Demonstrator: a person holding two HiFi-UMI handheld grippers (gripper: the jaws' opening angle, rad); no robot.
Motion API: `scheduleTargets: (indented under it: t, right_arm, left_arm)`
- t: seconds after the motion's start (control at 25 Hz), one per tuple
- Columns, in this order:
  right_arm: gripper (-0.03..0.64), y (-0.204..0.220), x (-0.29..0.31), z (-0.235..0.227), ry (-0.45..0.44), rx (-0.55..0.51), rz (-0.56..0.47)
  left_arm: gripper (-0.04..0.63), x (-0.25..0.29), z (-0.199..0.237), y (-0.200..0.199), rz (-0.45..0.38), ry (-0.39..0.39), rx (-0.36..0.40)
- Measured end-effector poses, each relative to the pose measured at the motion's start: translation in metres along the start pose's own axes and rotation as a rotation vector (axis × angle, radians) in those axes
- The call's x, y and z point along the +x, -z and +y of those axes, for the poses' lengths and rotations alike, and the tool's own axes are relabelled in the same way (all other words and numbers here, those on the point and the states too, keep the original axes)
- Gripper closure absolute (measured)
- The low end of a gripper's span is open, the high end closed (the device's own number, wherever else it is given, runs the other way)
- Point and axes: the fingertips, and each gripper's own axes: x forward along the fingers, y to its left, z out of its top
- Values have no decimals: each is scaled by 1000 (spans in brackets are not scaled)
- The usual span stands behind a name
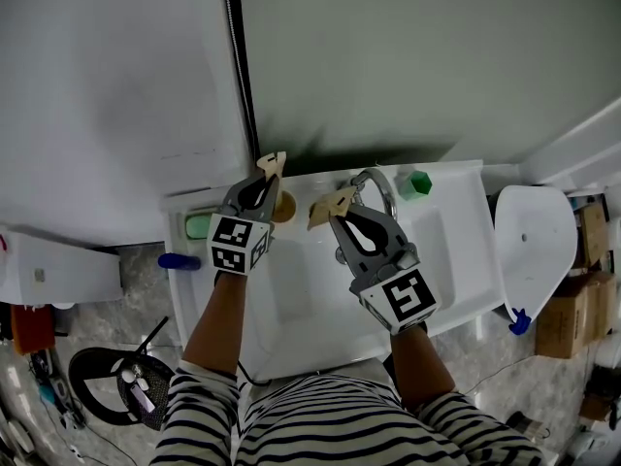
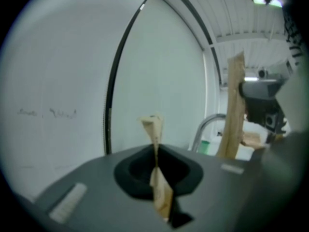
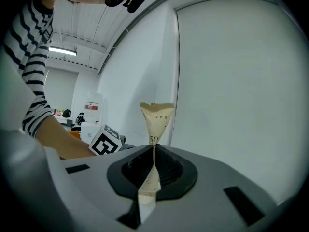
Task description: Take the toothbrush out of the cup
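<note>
Jaws of your left gripper (image 1: 266,177) are closed flat on the tan paper-wrapped toothbrush (image 2: 153,127), whose crumpled end stands up past the tips. You hold it just above the brown round cup (image 1: 282,206) on the back left ledge of the white sink (image 1: 291,328); whether its lower end sits inside cannot be told. Your right gripper (image 1: 335,214) is pinched tight on a kraft paper packet (image 3: 157,116) with a serrated top, beside the chrome tap (image 1: 380,184).
</note>
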Motion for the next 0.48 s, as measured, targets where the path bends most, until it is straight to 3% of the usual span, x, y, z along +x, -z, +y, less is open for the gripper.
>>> scheduleTargets:
  t: [0.48]
  right_arm:
    - [601,-19,-21,1,25,-33,-30]
  left_arm:
    - [581,-33,-17,-64,-135,-3,43]
